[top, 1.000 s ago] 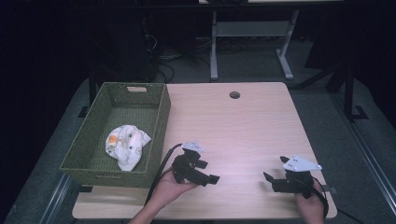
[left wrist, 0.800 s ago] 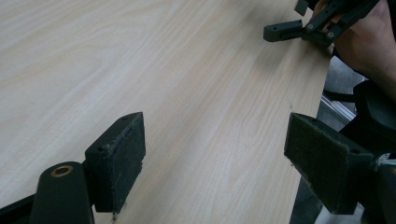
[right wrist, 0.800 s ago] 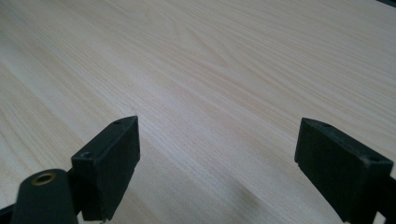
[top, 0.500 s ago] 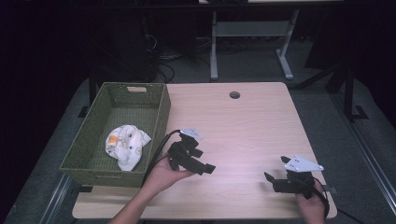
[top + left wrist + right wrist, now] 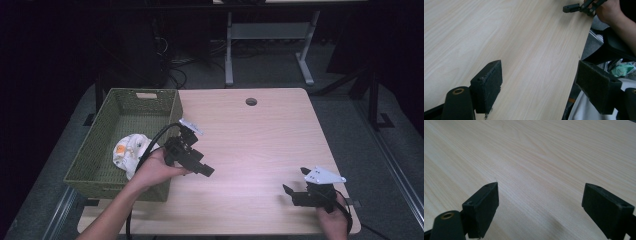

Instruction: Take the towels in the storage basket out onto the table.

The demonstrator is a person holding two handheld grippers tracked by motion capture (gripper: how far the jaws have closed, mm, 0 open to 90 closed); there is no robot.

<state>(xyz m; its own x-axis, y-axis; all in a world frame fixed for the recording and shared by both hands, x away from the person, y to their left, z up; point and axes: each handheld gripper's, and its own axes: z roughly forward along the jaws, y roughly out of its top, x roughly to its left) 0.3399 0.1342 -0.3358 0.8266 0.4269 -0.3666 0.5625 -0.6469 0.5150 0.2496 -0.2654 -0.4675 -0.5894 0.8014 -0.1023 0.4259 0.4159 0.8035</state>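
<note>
The left gripper (image 5: pixel 196 162) hangs above the table (image 5: pixel 250 145) just beside the green basket (image 5: pixel 102 131), jaws wide apart and holding nothing. The white cloth (image 5: pixel 129 150) lies inside the basket, close behind this gripper. The right gripper (image 5: pixel 296 192) rests near the table's front edge, wide open and empty too.

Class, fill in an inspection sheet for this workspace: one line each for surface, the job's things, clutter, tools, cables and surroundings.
Surface: light wood table, bare, with a round hole near the far edge.
Job's things: green woven basket at the table's left; a white cloth with an orange mark lies in it.
Clutter: nothing seen.
Tools: left tool held above the table beside the basket, jaws apart, empty; right tool at the near right corner, jaws apart, empty.
Cables: black cable loops from the left tool over the basket rim.
Surroundings: dark room, grey table frame behind, floor cables.
</note>
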